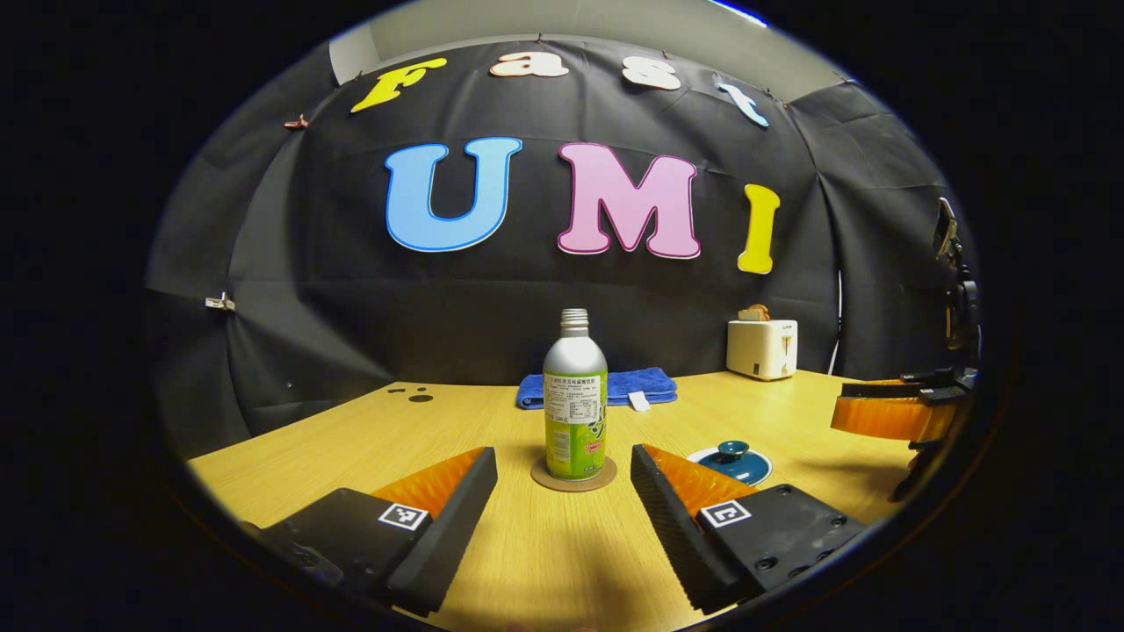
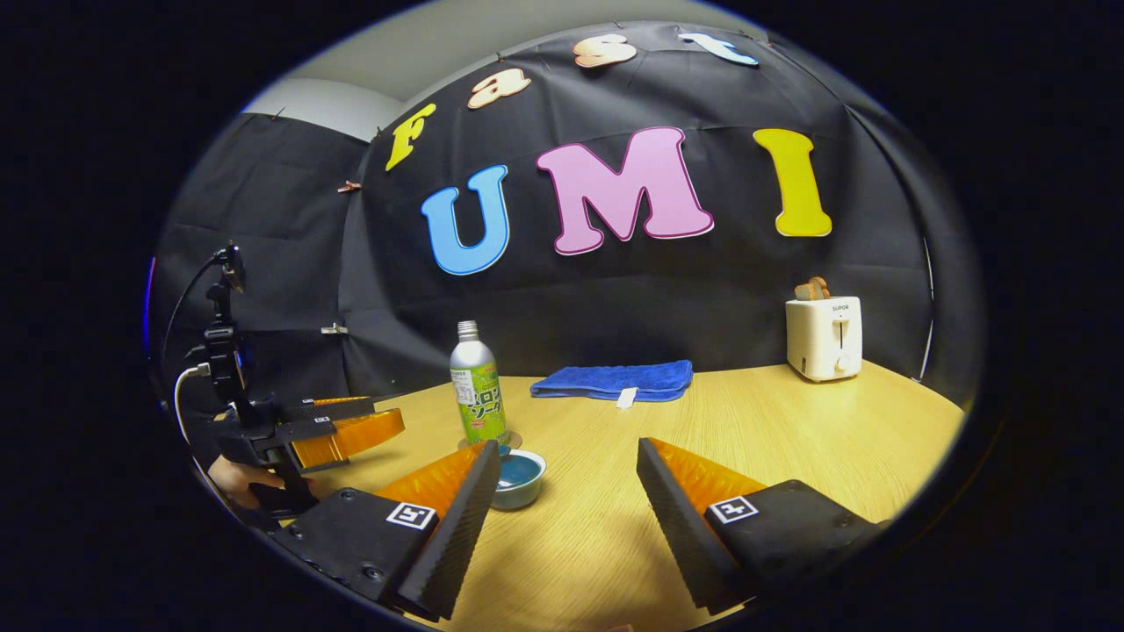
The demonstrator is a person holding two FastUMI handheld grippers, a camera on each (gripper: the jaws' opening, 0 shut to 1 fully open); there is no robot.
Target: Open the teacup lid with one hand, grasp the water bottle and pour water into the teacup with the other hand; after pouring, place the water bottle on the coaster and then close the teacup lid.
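Water bottle [image 1: 575,404] upright on coaster [image 1: 573,477], lid [image 1: 731,459] on the surface [image 1: 544,553] beside it. Teacup [image 2: 518,477] uncovered. Left claw [image 1: 562,491] and right claw [image 2: 566,500] both wide, empty.

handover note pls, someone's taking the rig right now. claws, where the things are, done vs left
Left claw: open, holding nothing, low over the table, lined up on the water bottle.
Right claw: open, holding nothing, teacup just beyond its left finger.
Water bottle: upright on the coaster, cap off.
Teacup lid: looks set on the teacup in the left gripper view; in the right gripper view the teacup looks open. Check it.
Done: bottle is on the coaster. Whether water was poured cannot be told.
Left: confirm the pour; close the lid if it is off.
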